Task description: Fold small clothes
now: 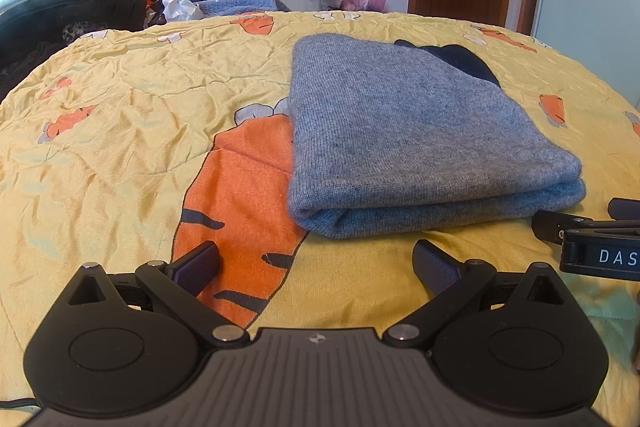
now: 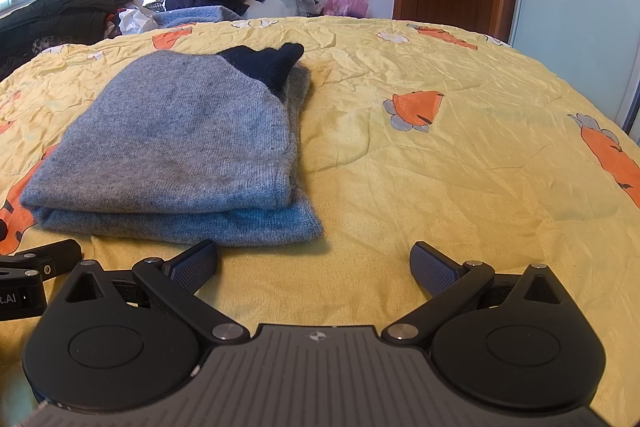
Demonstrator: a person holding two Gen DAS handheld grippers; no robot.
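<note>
- Grey sweater (image 1: 420, 131) lies folded in layers on the bed (image 1: 120, 115), dark collar at far end.
- Judged: fold looks complete; next move likely a final tidy.
- Left gripper (image 1: 316, 263) and right gripper (image 2: 314, 263) hover low just before its near edge, jaws apart, empty.

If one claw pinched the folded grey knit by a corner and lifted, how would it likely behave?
The grey knit looks soft and limp, so it would probably droop and its stacked layers fall open. Its fuzzy ribbed surface suggests the pads would not slip. Pushed across the wrinkled yellow bedspread, it would likely bunch rather than slide flat.
</note>
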